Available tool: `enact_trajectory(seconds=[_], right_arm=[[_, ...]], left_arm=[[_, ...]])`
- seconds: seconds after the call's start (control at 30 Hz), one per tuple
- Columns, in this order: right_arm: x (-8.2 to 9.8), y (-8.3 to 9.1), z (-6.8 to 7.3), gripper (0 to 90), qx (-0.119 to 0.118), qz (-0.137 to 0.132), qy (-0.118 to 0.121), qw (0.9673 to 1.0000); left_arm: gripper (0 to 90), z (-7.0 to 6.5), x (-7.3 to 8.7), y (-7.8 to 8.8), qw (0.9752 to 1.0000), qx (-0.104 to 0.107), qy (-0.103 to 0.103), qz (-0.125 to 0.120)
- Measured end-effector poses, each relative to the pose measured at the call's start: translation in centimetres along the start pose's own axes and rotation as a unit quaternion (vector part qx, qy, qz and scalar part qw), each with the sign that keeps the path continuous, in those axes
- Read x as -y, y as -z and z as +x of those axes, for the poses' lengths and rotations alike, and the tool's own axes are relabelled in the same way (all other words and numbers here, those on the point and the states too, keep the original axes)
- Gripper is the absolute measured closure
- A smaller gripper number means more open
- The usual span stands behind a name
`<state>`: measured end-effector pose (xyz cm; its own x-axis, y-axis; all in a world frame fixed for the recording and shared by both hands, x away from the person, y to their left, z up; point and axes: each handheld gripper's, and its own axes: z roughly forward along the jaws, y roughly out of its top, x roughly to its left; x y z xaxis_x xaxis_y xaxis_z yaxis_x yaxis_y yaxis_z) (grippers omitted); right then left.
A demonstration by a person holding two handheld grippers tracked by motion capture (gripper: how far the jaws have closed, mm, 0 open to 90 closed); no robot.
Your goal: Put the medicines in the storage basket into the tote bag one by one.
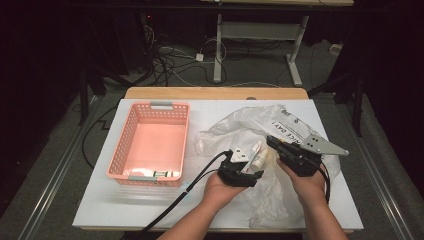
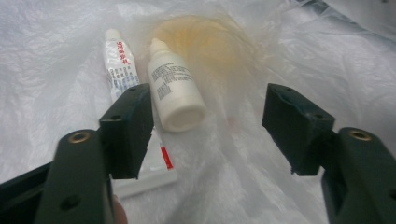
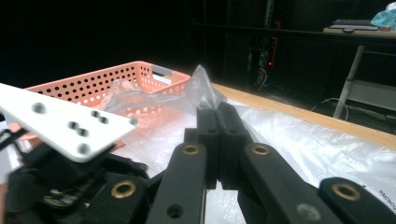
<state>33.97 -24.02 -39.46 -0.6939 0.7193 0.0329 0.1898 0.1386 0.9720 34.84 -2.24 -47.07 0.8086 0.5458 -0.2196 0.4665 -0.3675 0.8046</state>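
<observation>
My right claw (image 3: 218, 122) pinches the plastic bag (image 3: 299, 140); my left claw (image 2: 208, 126), wide and empty, should straddle the white bottle (image 2: 175, 91) just ahead.

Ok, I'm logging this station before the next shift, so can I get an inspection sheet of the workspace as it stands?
Surface: white table top, wooden edge at the far side.
Job's things: plastic bag; white bottle and small tube lying on it.
Clutter: pink basket, a small item inside.
Grippers: left gripper jaws open near the bottle; right gripper shut on the plastic bag.
Cables: black cable trailing off the left gripper.
Surroundings: dark room, desk legs, floor wiring.
</observation>
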Motion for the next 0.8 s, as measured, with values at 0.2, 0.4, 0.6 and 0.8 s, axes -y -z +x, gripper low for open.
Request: enact_trajectory(seconds=[0.2, 0.4, 0.6, 0.8], right_arm=[[0.0, 0.0, 0.1, 90.0, 0.000, 0.002, 0.000, 1.0000], [0.0, 0.0, 0.1, 90.0, 0.000, 0.002, 0.002, 1.0000], [0.1, -0.1, 0.2, 90.0, 0.000, 0.004, 0.002, 1.0000], [0.1, -0.2, 0.2, 90.0, 0.002, 0.005, 0.001, 1.0000]], left_arm=[[20.2, -0.5, 0.7, 2.3, 1.0000, 0.001, -0.007, -0.002], [9.1, -1.1, 1.2, 5.0, 0.9999, 0.009, -0.012, -0.005], [0.0, -0.8, 1.7, 7.2, 0.9998, 0.013, -0.009, -0.006], [0.0, -0.6, 2.2, 9.3, 0.9999, -0.003, -0.012, -0.008]])
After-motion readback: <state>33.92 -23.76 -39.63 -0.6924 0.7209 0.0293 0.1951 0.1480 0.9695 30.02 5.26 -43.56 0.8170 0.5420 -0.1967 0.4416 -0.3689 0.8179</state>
